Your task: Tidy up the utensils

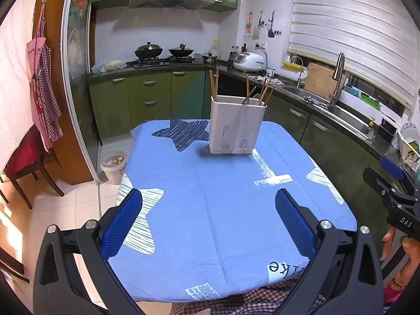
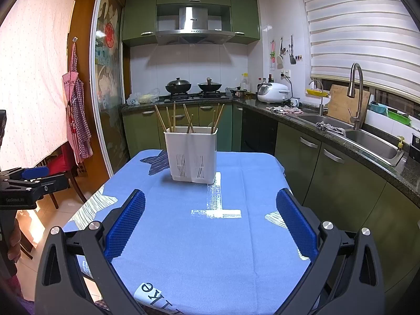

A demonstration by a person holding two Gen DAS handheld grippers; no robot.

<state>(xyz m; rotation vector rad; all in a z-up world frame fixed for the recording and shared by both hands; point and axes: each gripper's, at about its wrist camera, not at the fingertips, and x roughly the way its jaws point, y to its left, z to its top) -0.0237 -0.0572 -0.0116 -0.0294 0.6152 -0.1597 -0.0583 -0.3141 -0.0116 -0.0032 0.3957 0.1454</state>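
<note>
A white two-compartment utensil holder (image 1: pixel 236 126) stands upright at the far end of the blue tablecloth (image 1: pixel 223 210). It also shows in the right wrist view (image 2: pixel 193 155). Several wooden chopsticks (image 1: pixel 214 85) stand in both compartments; they show in the right wrist view too (image 2: pixel 172 118). My left gripper (image 1: pixel 208 199) is open and empty, held above the near part of the table. My right gripper (image 2: pixel 210 202) is open and empty, also above the near part, to the right of the left one. Each gripper shows at the edge of the other's view.
The table stands in a kitchen. A counter with a sink (image 2: pixel 367 136) and green cabinets runs along the right side. A stove with two woks (image 2: pixel 194 86) is at the back. A white bin (image 1: pixel 113 165) and a wooden chair (image 1: pixel 26 162) stand left of the table.
</note>
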